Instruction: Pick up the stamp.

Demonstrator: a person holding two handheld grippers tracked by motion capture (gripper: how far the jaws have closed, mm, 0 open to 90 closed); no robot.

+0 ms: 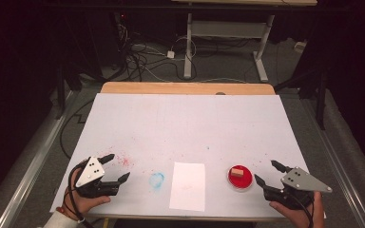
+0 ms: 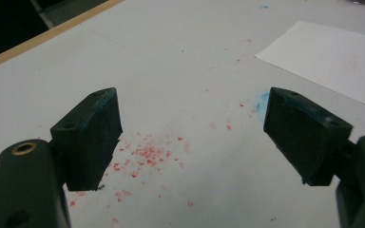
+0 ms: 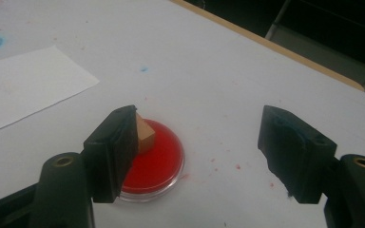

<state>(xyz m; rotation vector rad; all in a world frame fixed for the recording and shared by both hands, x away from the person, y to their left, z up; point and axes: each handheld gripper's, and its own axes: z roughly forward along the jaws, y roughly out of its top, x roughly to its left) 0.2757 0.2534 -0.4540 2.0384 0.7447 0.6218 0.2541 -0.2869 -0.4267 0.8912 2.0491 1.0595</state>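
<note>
A small wooden block (image 1: 237,172) (image 3: 145,133) stands in a round red ink pad dish (image 1: 240,180) (image 3: 157,164) near the table's front right. A white paper sheet (image 1: 187,185) (image 3: 24,90) (image 2: 332,52) lies at the front middle. My right gripper (image 1: 266,172) (image 3: 197,152) rests just right of the dish, open, nothing between its jaws; its left jaw partly hides the block in the right gripper view. My left gripper (image 1: 115,166) (image 2: 190,137) sits at the front left, open and empty, over red specks.
The table is covered by a white sheet (image 1: 185,128) with red ink specks (image 1: 123,161) and a blue smudge (image 1: 156,179). A wooden edge (image 1: 185,88) runs along the far side. Beyond it stand a desk frame and cables on the floor.
</note>
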